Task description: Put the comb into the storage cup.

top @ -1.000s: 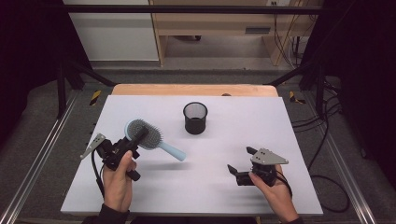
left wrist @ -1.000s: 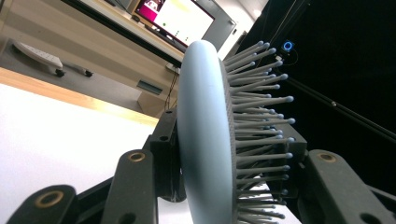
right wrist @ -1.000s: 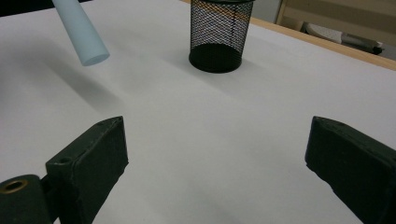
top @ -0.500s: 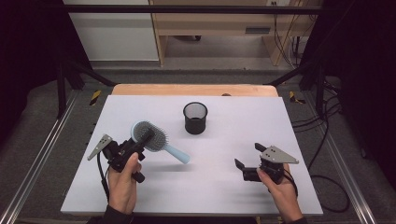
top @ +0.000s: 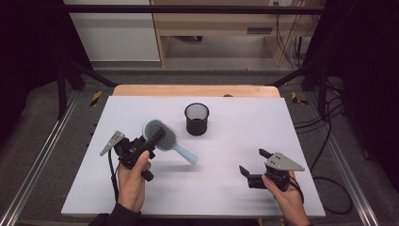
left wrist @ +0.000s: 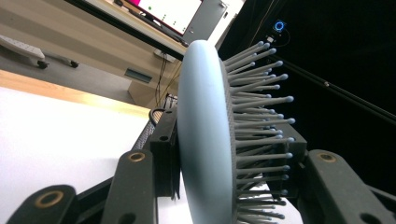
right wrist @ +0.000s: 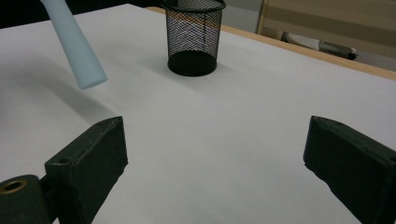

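Our left gripper squeezed the blue hairbrush and had carried it right, nearer the black cup; our right gripper waited open.

A black wire-mesh cup stands upright near the middle of a white table, toward its far edge. A strip of light wooden board runs along the table's far side. Beyond it stand a pale wooden bench and a white cabinet, with dark cables trailing on the grey floor at the right.
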`<state>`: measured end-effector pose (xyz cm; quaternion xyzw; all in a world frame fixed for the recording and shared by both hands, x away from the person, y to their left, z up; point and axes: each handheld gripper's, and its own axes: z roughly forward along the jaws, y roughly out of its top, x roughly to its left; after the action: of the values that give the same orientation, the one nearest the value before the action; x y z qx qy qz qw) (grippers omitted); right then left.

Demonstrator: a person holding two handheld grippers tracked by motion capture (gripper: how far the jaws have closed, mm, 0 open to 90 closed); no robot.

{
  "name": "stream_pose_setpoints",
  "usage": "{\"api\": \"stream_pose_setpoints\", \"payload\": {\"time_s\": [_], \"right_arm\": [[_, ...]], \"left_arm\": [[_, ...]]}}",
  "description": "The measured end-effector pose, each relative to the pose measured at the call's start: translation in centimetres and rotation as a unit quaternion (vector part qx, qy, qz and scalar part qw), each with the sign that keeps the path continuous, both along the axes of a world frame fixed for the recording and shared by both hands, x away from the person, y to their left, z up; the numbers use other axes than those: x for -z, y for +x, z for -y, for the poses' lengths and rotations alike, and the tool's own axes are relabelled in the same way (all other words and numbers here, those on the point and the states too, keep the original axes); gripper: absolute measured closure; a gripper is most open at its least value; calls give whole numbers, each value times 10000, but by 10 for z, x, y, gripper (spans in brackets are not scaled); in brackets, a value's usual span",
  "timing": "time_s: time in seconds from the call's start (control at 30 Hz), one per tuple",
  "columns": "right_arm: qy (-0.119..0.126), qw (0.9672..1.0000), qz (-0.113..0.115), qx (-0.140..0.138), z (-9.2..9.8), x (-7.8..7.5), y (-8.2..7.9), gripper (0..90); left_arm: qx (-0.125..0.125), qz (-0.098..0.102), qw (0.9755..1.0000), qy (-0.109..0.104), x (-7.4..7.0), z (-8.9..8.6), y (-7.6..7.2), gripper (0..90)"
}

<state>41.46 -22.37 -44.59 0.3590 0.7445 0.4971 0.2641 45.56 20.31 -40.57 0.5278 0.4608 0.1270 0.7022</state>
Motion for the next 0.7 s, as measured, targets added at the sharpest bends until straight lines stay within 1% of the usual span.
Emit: {"api": "stream_pose_setpoints", "payload": {"time_s": [0.1, 0.13, 0.3, 0.37, 0.43, 0.5, 0.6, 0.7], "right_arm": [[13, 10000, 41, -11, -3, -1, 3, 63], [8, 10000, 65, -9, -3, -2, 4, 63], [-12, 10000, 90, 39, -1, -1, 3, 62], [32, 9999, 86, 59, 0, -2, 3, 63], [49, 9999, 103, 16, -1, -3, 2, 63], [-18, 9999, 133, -29, -4, -4, 3, 62], [-25, 9998, 160, -76, -7, -5, 3, 62], [-32, 9999, 134, -95, -8, -4, 6, 62]], "left_arm": [[-28, -9, 10000, -41, -6, 2, 6, 542], [-19, 6, 10000, -13, -9, 4, 9, 542], [73, 127, 9996, 242, -27, 16, 21, 541], [98, 145, 9993, 317, -33, 22, 25, 541], [78, 169, 9989, 434, -39, 27, 29, 541], [62, 169, 9981, 585, -44, 32, 34, 541], [115, 216, 9973, 695, -53, 39, 37, 541], [185, 230, 9968, 737, -61, 44, 40, 541]]}}
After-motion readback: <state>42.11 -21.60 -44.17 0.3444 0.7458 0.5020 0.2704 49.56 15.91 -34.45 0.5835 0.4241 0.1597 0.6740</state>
